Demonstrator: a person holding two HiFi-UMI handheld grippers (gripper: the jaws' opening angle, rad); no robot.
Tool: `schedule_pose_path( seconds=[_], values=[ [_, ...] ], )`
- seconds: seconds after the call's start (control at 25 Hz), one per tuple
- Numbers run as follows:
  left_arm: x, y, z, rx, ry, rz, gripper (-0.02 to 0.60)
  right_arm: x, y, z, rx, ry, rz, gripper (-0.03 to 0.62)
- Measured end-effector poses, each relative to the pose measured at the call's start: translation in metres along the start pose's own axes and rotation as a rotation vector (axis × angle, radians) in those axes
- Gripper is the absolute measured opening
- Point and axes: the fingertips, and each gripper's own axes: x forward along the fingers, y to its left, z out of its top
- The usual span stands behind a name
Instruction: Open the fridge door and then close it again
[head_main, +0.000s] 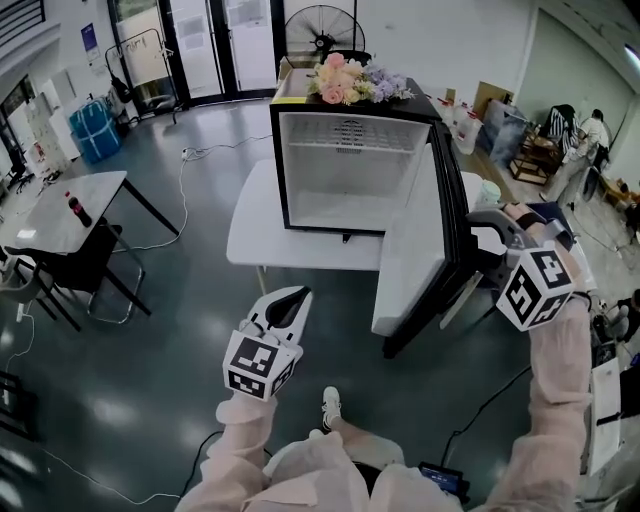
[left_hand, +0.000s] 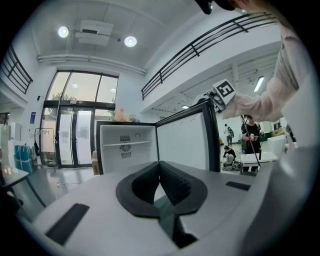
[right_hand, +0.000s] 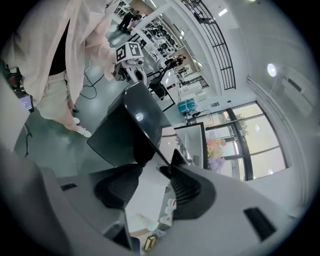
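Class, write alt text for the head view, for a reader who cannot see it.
An empty mini fridge with flowers on top stands on a white table, its door swung open to the right. The right tongs clamp the door's outer edge; the left tongs hover shut in front.

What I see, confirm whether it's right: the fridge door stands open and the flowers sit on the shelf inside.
Wrong. The flowers sit on top of the fridge, not inside it, as the head view shows. The fridge door does stand open.
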Motion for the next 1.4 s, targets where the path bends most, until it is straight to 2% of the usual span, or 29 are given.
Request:
schedule_pose_path(
  seconds=[0.4,0.64,0.88,1.16,1.4],
  values=[
    [0.008,-0.005,-0.001,0.004,0.004,-0.026,0.012,-0.013,0.009,-0.028,-0.009,-0.002,0.022,0.202],
    [0.009,-0.005,-0.003,0.002,0.008,-0.034,0.012,-0.015,0.01,-0.031,-0.009,0.003,0.019,0.204],
    [0.004,-0.005,-0.004,0.0,0.01,-0.035,0.012,-0.014,0.009,-0.02,0.003,-0.008,0.009,0.204],
    [-0.008,0.006,-0.012,-0.02,0.019,-0.002,0.012,-0.002,-0.002,0.005,0.011,-0.067,-0.006,0.203],
    [-0.017,0.018,-0.014,-0.033,0.017,0.035,0.012,0.009,-0.012,0.031,-0.023,-0.064,0.007,0.186]
  ],
)
